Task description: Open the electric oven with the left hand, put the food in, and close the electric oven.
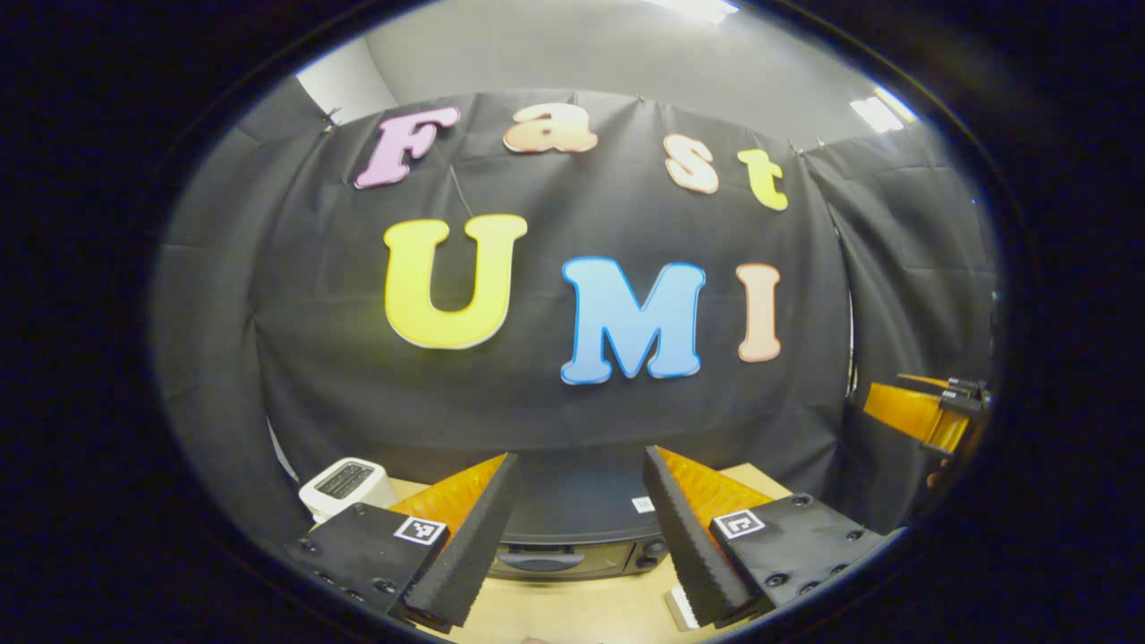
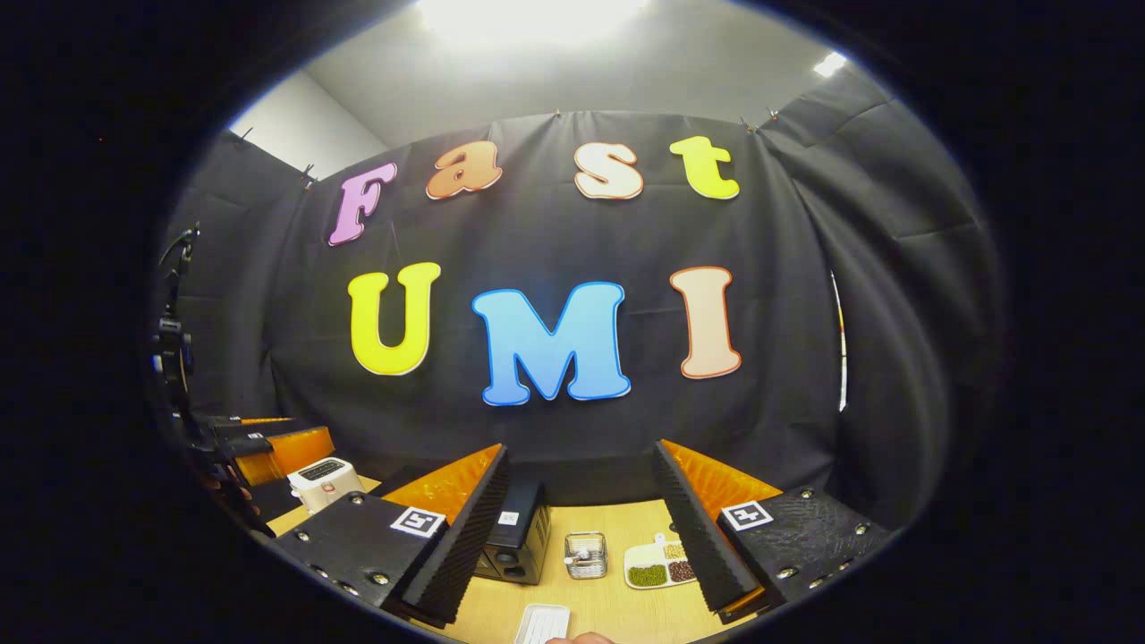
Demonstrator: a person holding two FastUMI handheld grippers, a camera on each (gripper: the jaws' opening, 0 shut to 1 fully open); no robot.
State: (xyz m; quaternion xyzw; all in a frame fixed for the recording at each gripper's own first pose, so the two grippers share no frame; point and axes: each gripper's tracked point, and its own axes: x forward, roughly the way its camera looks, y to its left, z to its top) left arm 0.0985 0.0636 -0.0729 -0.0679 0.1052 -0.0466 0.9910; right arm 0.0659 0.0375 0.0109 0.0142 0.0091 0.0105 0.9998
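Note:
The black electric oven [image 1: 572,528] stands on the wooden table, straight ahead of my left gripper [image 1: 581,456] and lower down. Its door is closed and the handle [image 1: 541,561] faces me. The left gripper is open and holds nothing. In the right gripper view the oven [image 2: 519,532] shows from its side, just left of centre. My right gripper [image 2: 581,447] is also open and empty, high above the table. A white ribbed tray [image 2: 544,623] lies at the table's near edge; what is on it I cannot tell.
A white toaster [image 1: 344,483] sits left of the oven. A small clear container [image 2: 586,555] and a white divided plate of beans [image 2: 657,568] lie right of the oven. The other gripper [image 1: 930,416] hangs at far right. The table [image 2: 617,528] ends at the booth's wall.

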